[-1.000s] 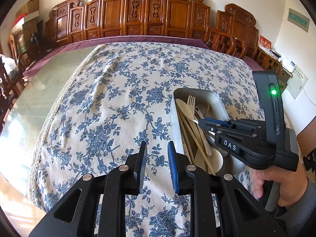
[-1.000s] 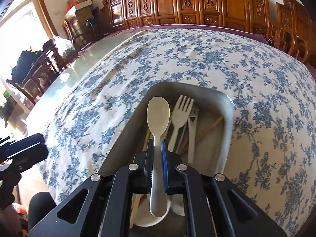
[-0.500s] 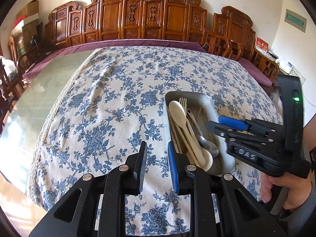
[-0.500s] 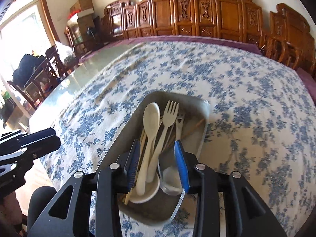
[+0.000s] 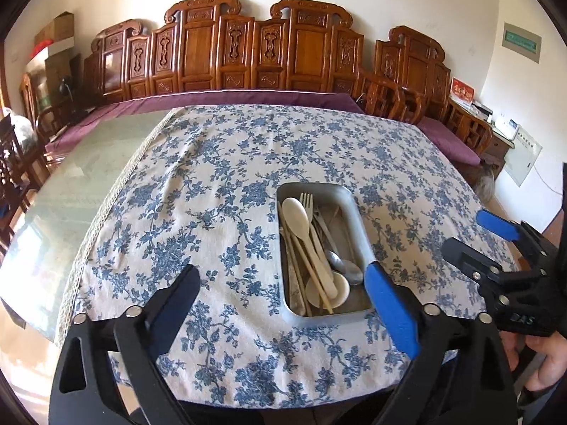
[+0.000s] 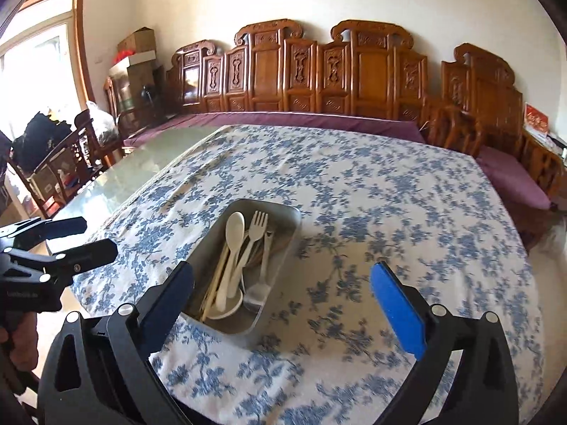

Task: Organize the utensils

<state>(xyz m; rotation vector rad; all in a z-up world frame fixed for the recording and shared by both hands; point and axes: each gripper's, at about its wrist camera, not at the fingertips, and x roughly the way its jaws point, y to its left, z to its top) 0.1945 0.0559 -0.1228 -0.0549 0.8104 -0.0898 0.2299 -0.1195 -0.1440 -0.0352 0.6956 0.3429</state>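
A grey metal tray [image 5: 356, 217] sits on the blue-flowered tablecloth near the table's front edge; it also shows in the right wrist view [image 6: 283, 209]. In it lie a cream spoon [image 5: 297, 212], a cream fork [image 5: 307, 201], chopsticks [image 5: 312, 272], a metal spoon [image 5: 345, 268] and other utensils. The cream spoon [image 6: 235, 228] and fork [image 6: 258, 223] show in the right wrist view too. My left gripper [image 5: 283, 292] is open and empty, held back above the front edge. My right gripper [image 6: 283, 290] is open and empty, drawn back from the tray.
The flowered cloth [image 5: 248, 163] covers most of the table; bare glass top [image 5: 88, 177] lies at the left. Carved wooden chairs [image 5: 248, 49] line the far wall. More chairs and bags [image 6: 53, 148] stand at the left.
My right gripper let go of the cream spoon into the tray, opened wide and pulled back. My left gripper opened wide and pulled back too.
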